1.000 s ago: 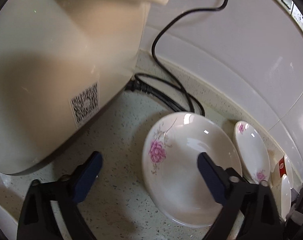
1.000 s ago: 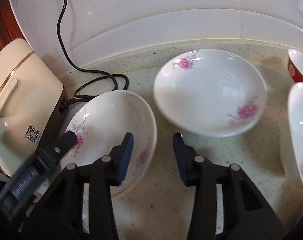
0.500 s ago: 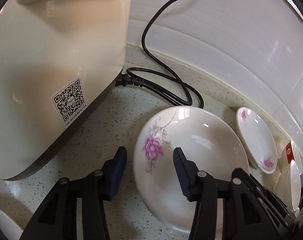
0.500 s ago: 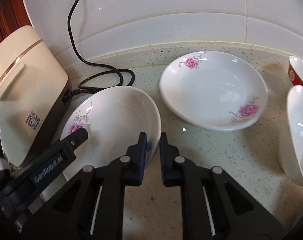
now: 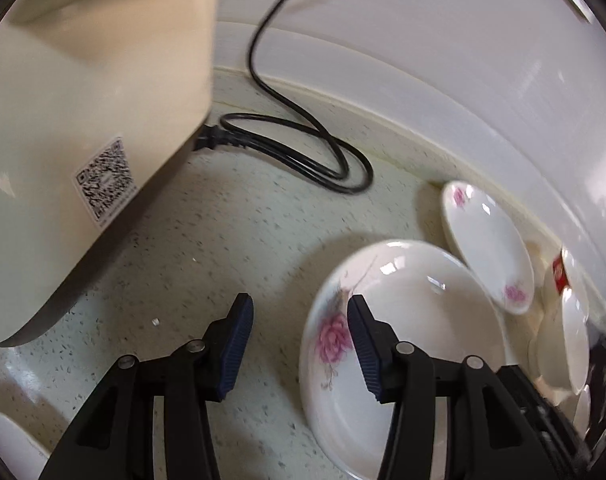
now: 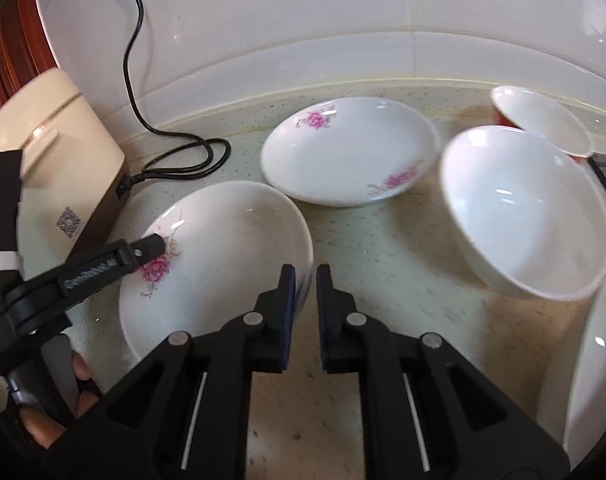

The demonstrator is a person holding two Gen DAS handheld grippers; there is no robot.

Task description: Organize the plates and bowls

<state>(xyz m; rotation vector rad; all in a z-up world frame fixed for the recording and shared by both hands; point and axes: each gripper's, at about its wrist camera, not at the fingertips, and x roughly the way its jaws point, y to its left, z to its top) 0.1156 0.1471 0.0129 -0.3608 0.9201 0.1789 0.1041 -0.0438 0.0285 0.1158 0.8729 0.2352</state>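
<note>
With the cream rice cooker [image 6: 43, 168] as my marker, the near floral plate [image 6: 223, 248] lies on the speckled counter [image 6: 383, 256] just beside the cooker's front corner. My right gripper [image 6: 305, 304] is pinched shut on that plate's rim at the side away from the cooker. My left gripper [image 5: 297, 344] stands partly open at the plate's cooker-side edge; one finger [image 5: 363, 340] reaches over the rim, the other is over bare counter, and I cannot tell whether either pad touches. A second floral plate [image 6: 349, 152] sits farther from the cooker, toward the wall, beyond the coiled black cord [image 6: 183, 160]. Farther still from the cooker is a plain white bowl [image 6: 523, 208], and behind that one a red-sided bowl [image 6: 543, 120]
</note>
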